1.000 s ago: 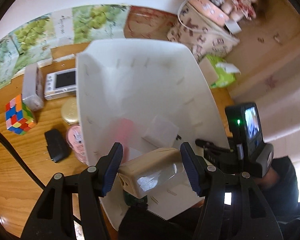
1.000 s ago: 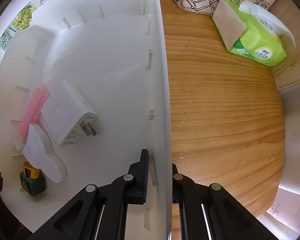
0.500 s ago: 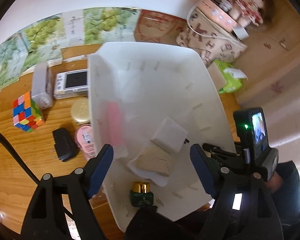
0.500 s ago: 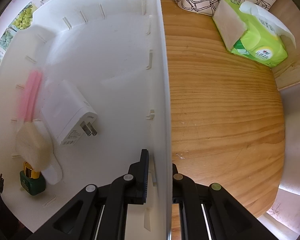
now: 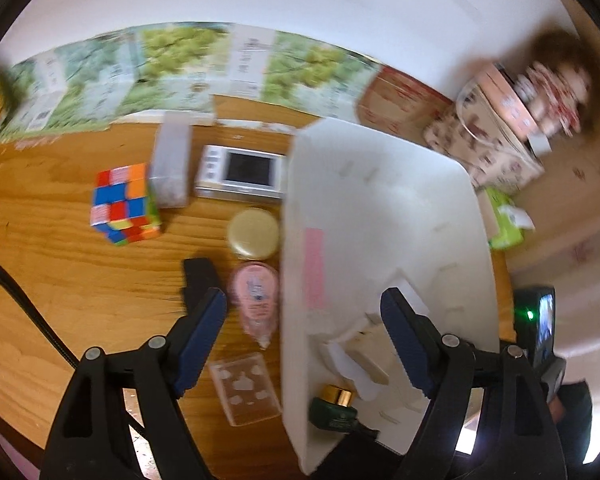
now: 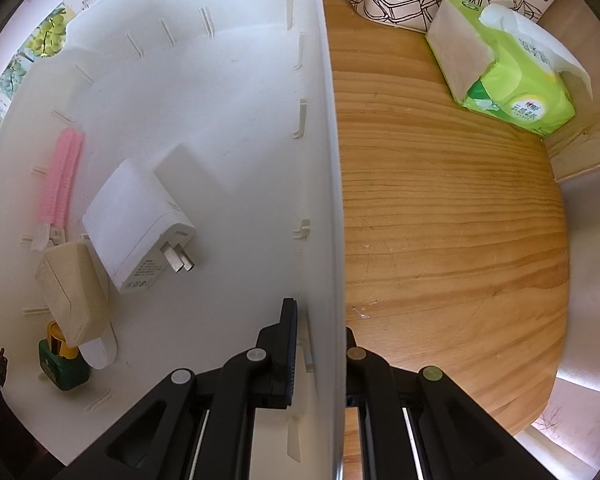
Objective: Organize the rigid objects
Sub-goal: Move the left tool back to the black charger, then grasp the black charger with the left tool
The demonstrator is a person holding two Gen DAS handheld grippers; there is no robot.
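Two grippers are being shown at work around one white bin (image 5: 384,216). The right gripper (image 6: 320,344) is being pointed straight down, its jaws clamped together on the bin's near side wall, one finger inside and one outside against the wooden table (image 6: 440,240). The left gripper (image 5: 304,332) is being held tilted downward above the bin's left rim, its jaws spread wide with nothing gripped between them; one blue pad is hanging over the tabletop, the other over the bin's interior.

Inside the bin, things are being kept crowded into the near left corner: a green bottle with a gold cap (image 6: 62,360), a beige block (image 6: 72,292) lying partly over a flat white piece (image 6: 100,350), a white plug adapter (image 6: 138,224) with its two prongs turned toward the right gripper, and a pink strip (image 6: 62,176) along the left wall. The far half of the bin floor is being left bare.

Outside the left rim, a clear card case (image 5: 246,388), a pink tube (image 5: 256,296), a black adapter (image 5: 198,280), a gold-lidded jar (image 5: 253,232), a colour cube (image 5: 126,204), a clear box (image 5: 172,164) and a silver screen device (image 5: 242,172) are being left spread across the table, blurred in the left view. A green tissue pack (image 6: 508,68) is sitting at the far right table edge.
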